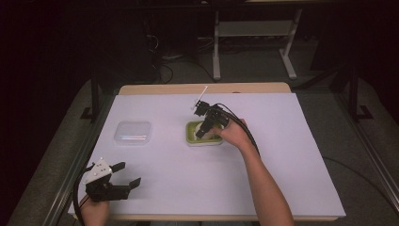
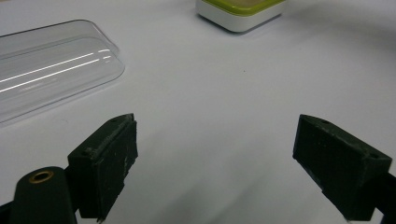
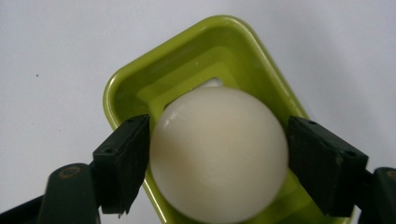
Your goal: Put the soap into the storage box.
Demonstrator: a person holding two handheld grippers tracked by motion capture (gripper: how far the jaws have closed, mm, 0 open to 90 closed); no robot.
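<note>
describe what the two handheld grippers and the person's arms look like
Both are black two-jaw tools. The left gripper carries a grey three-cornered plate with small dark dots on top and trails a black cable. The right gripper trails black cables too. Its fingers are blocky, matte black pads, with a brass-coloured eyelet in the arm behind. Both forearms are bare, no sleeves.

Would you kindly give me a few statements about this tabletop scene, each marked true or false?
1. The right gripper has its jaws on either side of a white egg-shaped ball above the green container. True.
2. The left gripper is clamped on the clear lid. False: its jaws are open with nothing between them, and the lid lies apart on the table.
3. The clear lid sits on top of the green container. False: it lies on the white table cover, to the container's left in the high view.
4. The left gripper is near the table's front edge. True.
</note>
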